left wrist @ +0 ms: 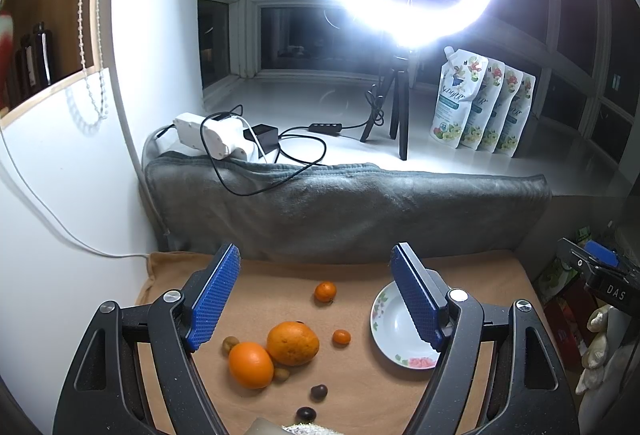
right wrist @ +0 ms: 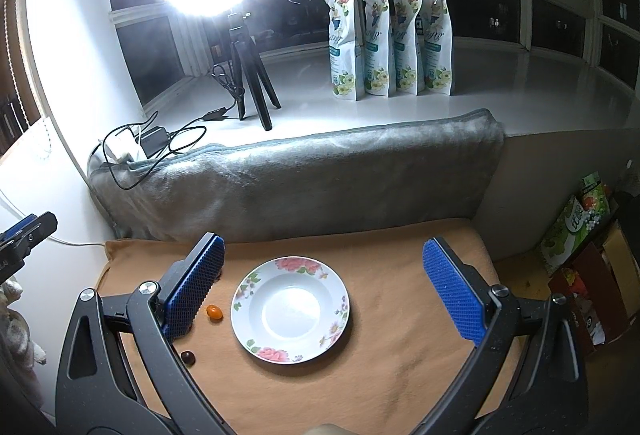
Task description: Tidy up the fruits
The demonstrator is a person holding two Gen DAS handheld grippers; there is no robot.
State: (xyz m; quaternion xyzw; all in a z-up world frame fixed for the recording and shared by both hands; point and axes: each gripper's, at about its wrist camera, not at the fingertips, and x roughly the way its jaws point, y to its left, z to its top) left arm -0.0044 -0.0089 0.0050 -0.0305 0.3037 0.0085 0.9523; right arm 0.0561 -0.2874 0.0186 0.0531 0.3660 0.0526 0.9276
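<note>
On the tan cloth lie two big oranges touching each other. Around them are a small tangerine, a kumquat, two brownish small fruits and two dark ones. My left gripper hovers open above this group, holding nothing. The flowered plate is empty and sits below my open right gripper. In the left wrist view the plate is partly hidden by a finger. The kumquat and a dark fruit lie left of the plate.
A rolled grey blanket borders the cloth at the back. Behind it, the white sill holds a ring light on a tripod, a power strip with cables and several pouches. Boxes stand to the right.
</note>
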